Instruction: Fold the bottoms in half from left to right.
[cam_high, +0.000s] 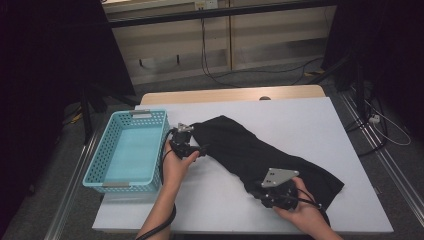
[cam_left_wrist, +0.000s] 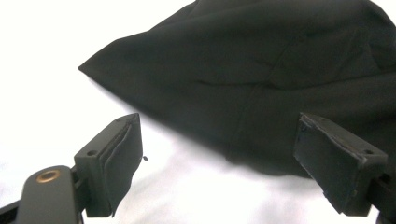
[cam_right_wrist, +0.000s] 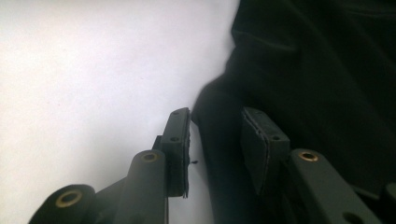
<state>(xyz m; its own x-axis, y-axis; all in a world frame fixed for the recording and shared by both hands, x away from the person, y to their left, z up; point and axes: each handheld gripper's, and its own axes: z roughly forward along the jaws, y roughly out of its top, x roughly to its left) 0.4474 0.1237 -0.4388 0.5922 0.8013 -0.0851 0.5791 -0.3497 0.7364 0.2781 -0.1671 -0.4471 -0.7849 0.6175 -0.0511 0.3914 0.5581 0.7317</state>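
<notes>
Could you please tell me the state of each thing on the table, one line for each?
black cloth: lying folded and rumpled across the table.
blue basket: upright, nothing inside.
left gripper: jaws wide open, at the cloth's edge, not gripping.
right gripper: jaws partly open, a cloth fold between them.

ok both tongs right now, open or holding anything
left tongs: open, holding nothing
right tongs: open, fold of black fabric garment between them
</notes>
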